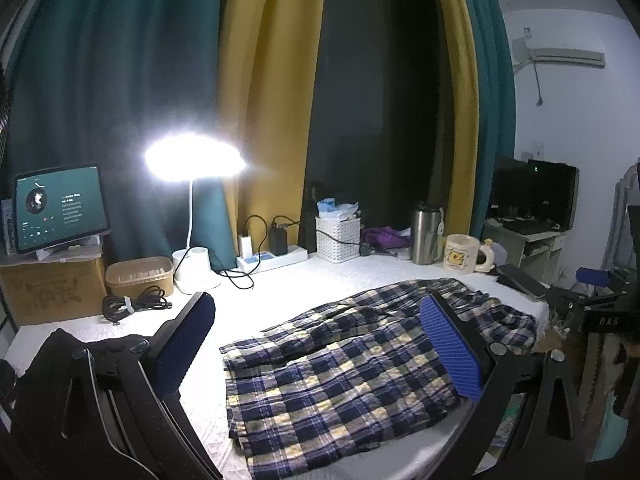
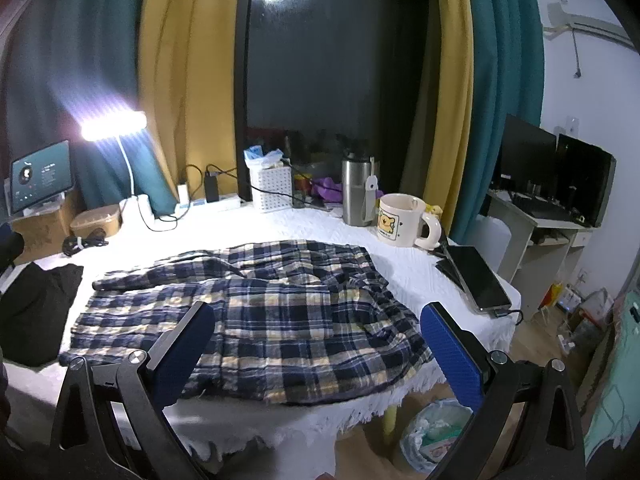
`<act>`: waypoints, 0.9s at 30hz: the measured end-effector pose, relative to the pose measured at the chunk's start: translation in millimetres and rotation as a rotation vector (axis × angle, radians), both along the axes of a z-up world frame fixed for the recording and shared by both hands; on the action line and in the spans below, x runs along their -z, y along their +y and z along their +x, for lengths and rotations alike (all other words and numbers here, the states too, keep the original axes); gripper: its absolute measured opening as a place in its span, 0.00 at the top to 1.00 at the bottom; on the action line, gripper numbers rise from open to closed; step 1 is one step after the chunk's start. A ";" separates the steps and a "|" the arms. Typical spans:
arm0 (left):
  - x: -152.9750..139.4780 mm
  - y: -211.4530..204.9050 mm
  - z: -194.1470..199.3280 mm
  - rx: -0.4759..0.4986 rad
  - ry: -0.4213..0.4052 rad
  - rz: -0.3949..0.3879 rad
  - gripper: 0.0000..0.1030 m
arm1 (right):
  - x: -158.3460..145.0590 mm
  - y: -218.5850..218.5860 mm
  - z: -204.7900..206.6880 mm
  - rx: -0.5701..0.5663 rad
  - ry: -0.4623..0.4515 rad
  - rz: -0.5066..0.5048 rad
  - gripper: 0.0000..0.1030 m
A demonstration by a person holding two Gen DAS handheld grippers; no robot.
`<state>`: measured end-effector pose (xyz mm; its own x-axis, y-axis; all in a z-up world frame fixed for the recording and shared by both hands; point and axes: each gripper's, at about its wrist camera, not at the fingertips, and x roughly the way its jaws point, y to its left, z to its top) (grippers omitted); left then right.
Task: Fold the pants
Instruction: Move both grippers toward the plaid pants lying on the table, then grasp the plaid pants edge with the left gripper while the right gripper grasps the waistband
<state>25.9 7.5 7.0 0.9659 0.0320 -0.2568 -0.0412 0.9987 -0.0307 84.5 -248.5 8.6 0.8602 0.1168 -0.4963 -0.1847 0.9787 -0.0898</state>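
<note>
While the plaid pants (image 2: pixel 256 312) lie spread and rumpled across the table's (image 2: pixel 404 276) front half, reaching its front edge, both grippers hover above them with fingers spread wide, holding nothing: the left gripper (image 1: pixel 316 340) near the left edge, the right gripper (image 2: pixel 318 346) over the front edge.

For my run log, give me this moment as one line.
task: fold pants | plaid pants: spread on white table, unfolded | left gripper: open, above pants | right gripper: open, near edge | contact: none
</note>
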 end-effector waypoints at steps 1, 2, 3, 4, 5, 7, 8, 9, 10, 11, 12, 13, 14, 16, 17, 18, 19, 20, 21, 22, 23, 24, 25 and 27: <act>1.3 1.2 4.5 -0.001 0.007 0.001 0.01 | 1.0 0.0 6.5 0.001 0.008 -0.004 0.00; 3.2 2.2 9.8 -0.002 0.017 0.003 0.01 | 2.1 0.1 10.6 0.002 0.013 -0.007 0.00; 4.8 2.9 15.0 -0.002 0.026 0.004 0.01 | 3.6 0.7 17.5 0.003 0.021 -0.009 0.00; 6.2 3.6 17.4 -0.001 0.030 0.005 0.01 | 4.8 0.9 23.0 0.004 0.028 -0.012 0.00; 8.0 4.5 22.1 -0.002 0.039 0.005 0.01 | 6.3 1.0 27.7 0.006 0.034 -0.014 0.00; 11.4 6.7 28.7 -0.003 0.054 0.008 0.01 | 9.7 2.1 42.5 0.007 0.051 -0.018 0.00; 13.4 7.9 33.9 -0.006 0.064 0.011 0.01 | 11.2 2.3 47.7 0.007 0.058 -0.020 0.00; 15.4 10.1 38.6 -0.008 0.073 0.012 0.01 | 12.8 3.5 54.3 0.008 0.066 -0.022 0.00; 17.2 11.9 43.6 -0.011 0.084 0.012 0.01 | 14.4 3.9 60.3 0.008 0.074 -0.024 0.00; 19.8 14.1 51.0 -0.015 0.100 0.011 0.01 | 15.9 4.7 67.3 0.008 0.083 -0.028 0.00; 21.0 16.7 55.2 -0.017 0.108 0.009 0.01 | 17.7 5.4 72.7 0.009 0.091 -0.030 0.00; 22.6 19.4 60.9 -0.020 0.117 0.007 0.01 | 19.6 6.2 79.4 0.010 0.100 -0.032 0.00; 24.5 21.7 67.6 -0.023 0.128 0.005 0.01 | 21.3 6.1 85.5 0.012 0.108 -0.032 0.00; 27.3 26.6 79.9 -0.031 0.150 0.004 0.01 | 25.3 6.9 99.3 0.016 0.124 -0.031 0.00; 28.4 29.3 84.8 -0.033 0.158 0.002 0.01 | 27.1 6.4 105.4 0.018 0.131 -0.030 0.00; 30.1 32.0 90.3 -0.036 0.168 0.001 0.01 | 28.9 5.9 112.4 0.020 0.140 -0.030 0.00; 32.0 35.5 97.0 -0.040 0.181 -0.002 0.01 | 31.0 4.9 118.7 0.022 0.148 -0.030 0.00; 34.1 39.5 104.0 -0.047 0.195 -0.005 0.01 | 33.2 3.7 125.4 0.025 0.156 -0.030 0.00; 35.7 43.2 109.4 -0.053 0.208 -0.009 0.01 | 35.2 2.9 132.7 0.028 0.165 -0.032 0.00; 37.7 47.1 115.8 -0.058 0.220 -0.016 0.01 | 37.3 1.1 140.7 0.032 0.173 -0.034 0.00; 40.3 51.3 122.3 -0.063 0.234 -0.024 0.01 | 39.2 -0.7 147.9 0.035 0.180 -0.036 0.00; 42.9 54.5 127.0 -0.068 0.246 -0.029 0.01 | 41.4 -2.0 154.2 0.040 0.185 -0.039 0.00; 45.9 57.7 132.2 -0.075 0.261 -0.033 0.01 | 43.5 -4.1 160.7 0.045 0.191 -0.042 0.00; 53.3 65.7 144.2 -0.087 0.295 -0.043 0.01 | 46.8 -8.4 174.8 0.054 0.200 -0.046 0.00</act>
<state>170.0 73.2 -46.3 0.8436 0.0939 -0.5287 -0.1398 0.9891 -0.0473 259.3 -256.9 -38.2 0.7484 0.0469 -0.6616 -0.1508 0.9834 -0.1010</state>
